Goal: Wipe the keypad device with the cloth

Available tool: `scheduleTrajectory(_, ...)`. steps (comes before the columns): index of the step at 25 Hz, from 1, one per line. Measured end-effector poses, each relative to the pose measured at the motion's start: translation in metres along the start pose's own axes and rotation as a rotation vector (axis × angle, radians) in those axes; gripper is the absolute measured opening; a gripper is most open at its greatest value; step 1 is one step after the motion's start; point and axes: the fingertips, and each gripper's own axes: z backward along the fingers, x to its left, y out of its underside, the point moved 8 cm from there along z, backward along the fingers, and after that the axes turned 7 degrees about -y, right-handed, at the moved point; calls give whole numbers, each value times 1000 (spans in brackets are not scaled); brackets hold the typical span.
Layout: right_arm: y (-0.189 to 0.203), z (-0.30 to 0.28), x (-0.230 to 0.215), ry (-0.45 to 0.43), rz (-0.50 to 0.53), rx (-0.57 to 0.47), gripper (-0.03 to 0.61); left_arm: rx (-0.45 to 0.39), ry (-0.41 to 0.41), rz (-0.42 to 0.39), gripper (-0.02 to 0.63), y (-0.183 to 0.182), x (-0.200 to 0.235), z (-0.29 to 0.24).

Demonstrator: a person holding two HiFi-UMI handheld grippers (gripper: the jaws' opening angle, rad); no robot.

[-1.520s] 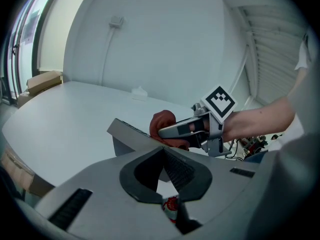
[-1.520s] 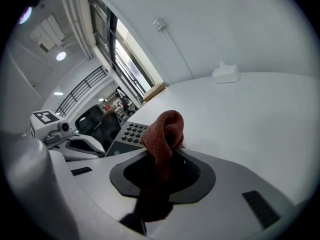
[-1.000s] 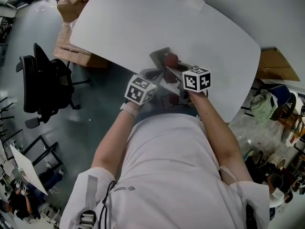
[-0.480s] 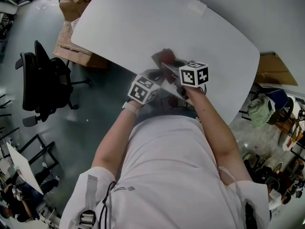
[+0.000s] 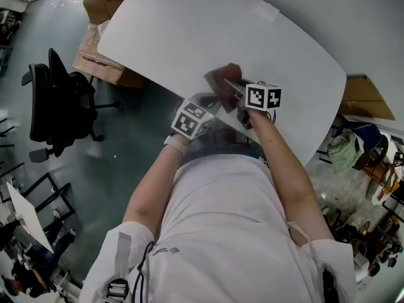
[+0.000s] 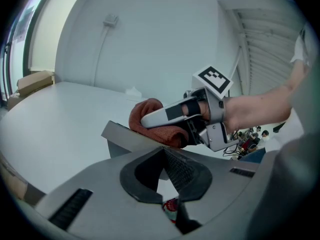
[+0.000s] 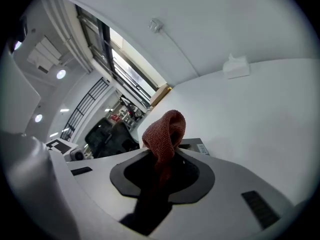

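The grey keypad device (image 5: 216, 84) lies tilted near the white table's (image 5: 189, 30) near edge. A rust-red cloth (image 5: 231, 74) rests on its top. My right gripper (image 5: 237, 87) is shut on the cloth and presses it onto the device. In the right gripper view the cloth (image 7: 165, 129) bulges up out of the jaws of the right gripper (image 7: 162, 159), with the device (image 7: 196, 146) just beyond. My left gripper (image 5: 211, 103) meets the device's near edge. In the left gripper view the left gripper (image 6: 162, 153) closes at the device's slab (image 6: 125, 134), under the cloth (image 6: 150, 115).
A black office chair (image 5: 57, 106) and cardboard boxes (image 5: 101, 62) stand on the floor left of the table. A small white box (image 7: 236, 66) sits at the table's far side. Bags and clutter (image 5: 353, 144) lie beyond the table's right end.
The right gripper and cloth have slid a little farther across the device, away from the person. The left gripper has held its place at the device's near edge.
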Motion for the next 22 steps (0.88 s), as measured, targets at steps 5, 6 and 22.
scheduleTrajectory(5, 0, 0, -21, 64, -18, -5, 95, -19, 8, 9, 11, 1, 0, 0)
scheduleTrajectory(6, 0, 0, -27, 80, -22, -4, 95, -19, 8, 8, 11, 1, 0, 0)
scheduleTrajectory(22, 6, 7, -62, 163, -66, 0, 95, -32, -1, 34, 11, 2, -2, 2)
